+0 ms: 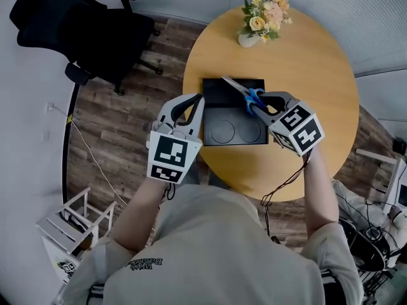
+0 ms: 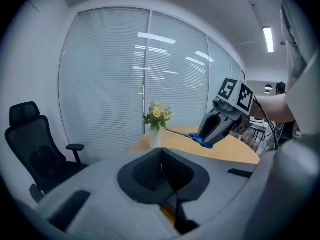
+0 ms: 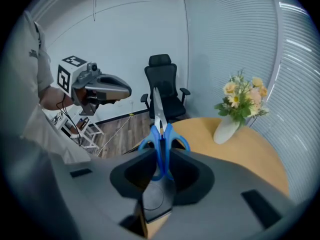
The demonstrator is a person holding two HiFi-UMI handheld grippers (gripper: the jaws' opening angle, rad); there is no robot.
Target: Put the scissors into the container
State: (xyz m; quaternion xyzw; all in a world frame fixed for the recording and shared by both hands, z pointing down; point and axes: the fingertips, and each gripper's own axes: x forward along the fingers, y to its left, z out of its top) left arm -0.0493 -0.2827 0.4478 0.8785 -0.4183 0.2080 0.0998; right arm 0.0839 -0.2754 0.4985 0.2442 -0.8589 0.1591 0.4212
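Observation:
Blue-handled scissors (image 1: pixel 247 94) hang over the black container (image 1: pixel 216 89) in the middle of the round table, blades pointing to the far left. My right gripper (image 1: pixel 257 104) is shut on their handles. In the right gripper view the scissors (image 3: pixel 160 129) stand clamped between the jaws, with a round recess of the container (image 3: pixel 159 198) visible below. My left gripper (image 1: pixel 198 101) is shut and empty, hovering at the container's left edge. The left gripper view shows the left gripper (image 2: pixel 161 165) with its jaws meeting, and the right gripper (image 2: pixel 219 125) beyond with the scissors (image 2: pixel 194 137).
A vase of flowers (image 1: pixel 262 16) stands at the far side of the wooden table (image 1: pixel 318 62). A black office chair (image 1: pixel 82 24) is on the floor to the left, and a white rack (image 1: pixel 70 224) near my left side. Cables trail over the floor.

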